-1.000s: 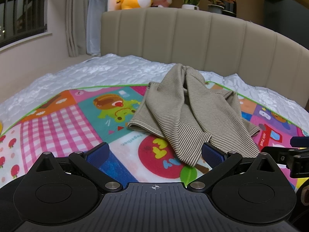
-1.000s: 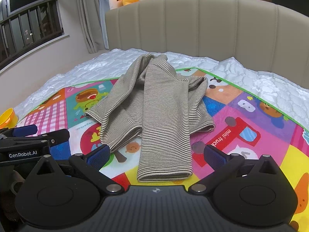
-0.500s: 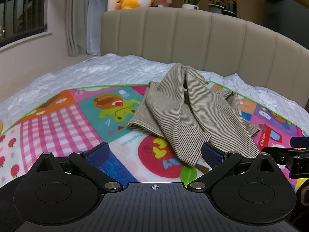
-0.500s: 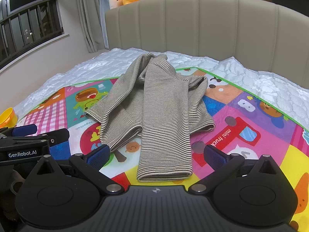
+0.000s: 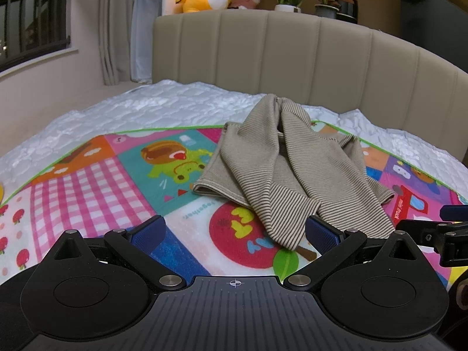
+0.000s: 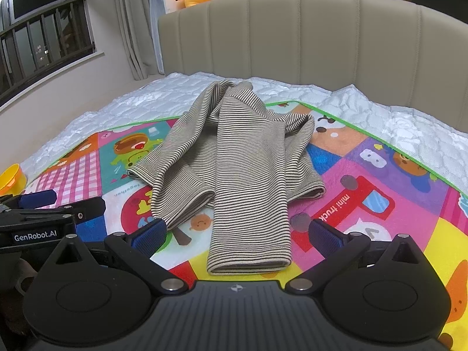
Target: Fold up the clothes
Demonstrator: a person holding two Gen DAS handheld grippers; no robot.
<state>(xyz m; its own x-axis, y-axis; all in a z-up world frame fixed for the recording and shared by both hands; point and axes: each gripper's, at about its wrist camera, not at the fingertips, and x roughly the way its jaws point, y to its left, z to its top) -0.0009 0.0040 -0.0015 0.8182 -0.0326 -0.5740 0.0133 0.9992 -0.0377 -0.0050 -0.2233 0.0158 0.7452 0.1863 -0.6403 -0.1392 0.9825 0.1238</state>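
**Striped top waited on the play mat**

The striped top (image 6: 245, 158) lay bunched on the bright play mat (image 6: 380, 181) on the bed (image 5: 146, 108). The left tool (image 5: 234, 234) was spread wide, holding nothing, with the top at 1 o'clock. The right tool (image 6: 234, 235) was spread wide too, with the top at 12 o'clock.

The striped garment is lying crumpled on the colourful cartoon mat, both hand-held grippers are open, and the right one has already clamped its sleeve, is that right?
Not quite. The striped garment does lie crumpled on the cartoon mat, and both are open, but the right hand-held gripper holds nothing. The right wrist view shows its jaws spread apart, with the sleeve end lying loose on the mat between them. The left hand-held gripper is empty too.
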